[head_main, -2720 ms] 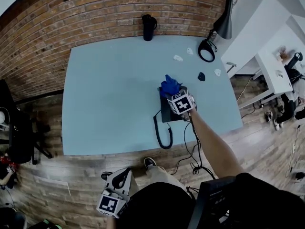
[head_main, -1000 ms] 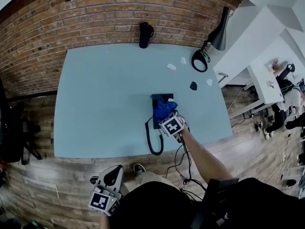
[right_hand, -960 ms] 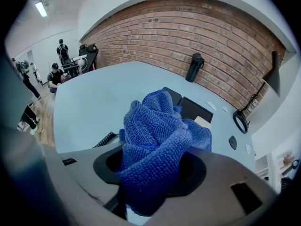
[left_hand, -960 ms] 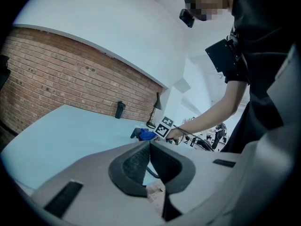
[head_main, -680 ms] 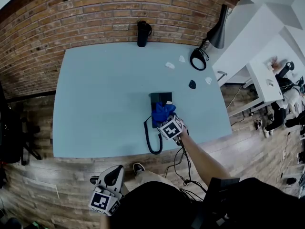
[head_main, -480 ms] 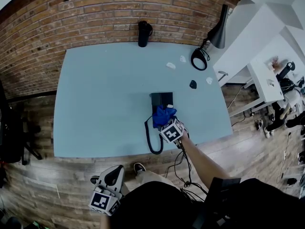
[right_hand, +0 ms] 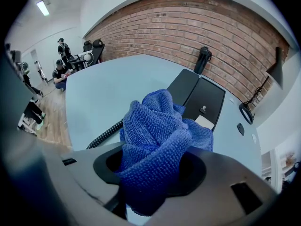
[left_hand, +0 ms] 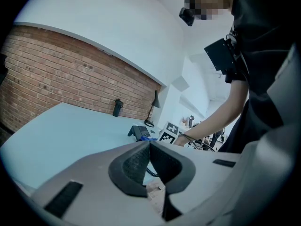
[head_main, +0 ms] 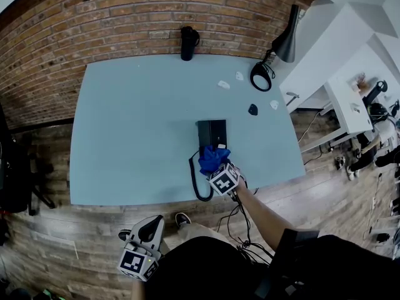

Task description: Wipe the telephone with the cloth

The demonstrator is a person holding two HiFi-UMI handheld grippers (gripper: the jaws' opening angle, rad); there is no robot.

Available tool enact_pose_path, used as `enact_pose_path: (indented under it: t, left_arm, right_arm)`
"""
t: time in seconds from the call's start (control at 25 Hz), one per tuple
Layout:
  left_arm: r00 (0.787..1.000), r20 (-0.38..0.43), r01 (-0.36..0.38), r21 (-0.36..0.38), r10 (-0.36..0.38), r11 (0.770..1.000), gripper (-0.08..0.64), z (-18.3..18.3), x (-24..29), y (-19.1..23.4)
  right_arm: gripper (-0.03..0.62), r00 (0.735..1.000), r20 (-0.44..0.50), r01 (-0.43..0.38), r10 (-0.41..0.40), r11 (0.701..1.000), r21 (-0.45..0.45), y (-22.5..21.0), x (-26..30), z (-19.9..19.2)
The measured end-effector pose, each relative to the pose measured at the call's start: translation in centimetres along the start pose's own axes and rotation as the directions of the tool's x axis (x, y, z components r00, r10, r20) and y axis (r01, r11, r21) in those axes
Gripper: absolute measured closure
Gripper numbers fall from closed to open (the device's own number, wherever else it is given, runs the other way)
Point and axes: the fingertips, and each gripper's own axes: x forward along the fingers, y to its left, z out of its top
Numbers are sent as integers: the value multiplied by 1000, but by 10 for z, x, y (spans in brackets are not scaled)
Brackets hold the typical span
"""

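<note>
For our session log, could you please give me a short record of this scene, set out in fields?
surface: light blue table against a brick wall
telephone: black, flat on the table, coiled cord by its near end
cloth: blue, bunched, at the telephone's near end
right gripper: shut on the cloth
left gripper: shut, empty, held low off the table
other items: dark bottle, black lamp along the far edge
</note>
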Motion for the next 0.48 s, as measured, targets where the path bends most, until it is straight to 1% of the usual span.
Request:
enact_pose_path:
  t: [0.08,0.12,0.16,0.2,0.24,0.28,0.32,0.36,0.4,0.44,0.48]
  left_arm:
    - [1000,-5,-3,-3,3,1000,560,0,0,0]
    - [1000,-8,-3,-5,3,1000,560,-1,0,0]
    - [1000,-11,-1,-4,1,1000,560,-1,0,0]
    - [1000,-15,-1,-2,1,1000,560,-1,-1,0]
    - [1000,-18,-1,-4,1,1000,560,-1,-1,0]
    - [1000,-21,-1,-8,1,1000,560,-1,-2,0]
    - [1000,-21,1,-11,-2,1000,560,-1,-3,0]
    - [1000,-24,3,-13,-4,1000,560,-1,-4,0]
    - [1000,-29,3,-14,-4,1000,560,-2,-5,1]
    - [999,-38,1,-15,-2,1000,560,-4,-6,3]
    - [999,-47,0,-14,0,1000,560,-7,-7,4]
  right_arm:
    - [385,999,-23,-25,24,997,-67,5,-1,-4]
    - [385,997,-53,-66,60,992,-111,9,-1,-8]
    - [385,987,-104,-133,119,980,-146,15,-2,-15]
    - [385,965,-170,-225,198,961,-161,22,-5,-24]
    - [385,928,-239,-326,285,934,-149,30,-9,-33]
    - [385,879,-300,-422,371,898,-123,37,-15,-42]
    - [385,822,-356,-506,444,857,-101,41,-22,-48]
    - [385,766,-418,-573,489,814,-98,41,-31,-53]
    - [383,720,-484,-617,497,777,-120,36,-39,-55]
    - [382,699,-542,-634,466,755,-167,26,-44,-53]
    - [380,708,-574,-620,411,751,-227,9,-45,-46]
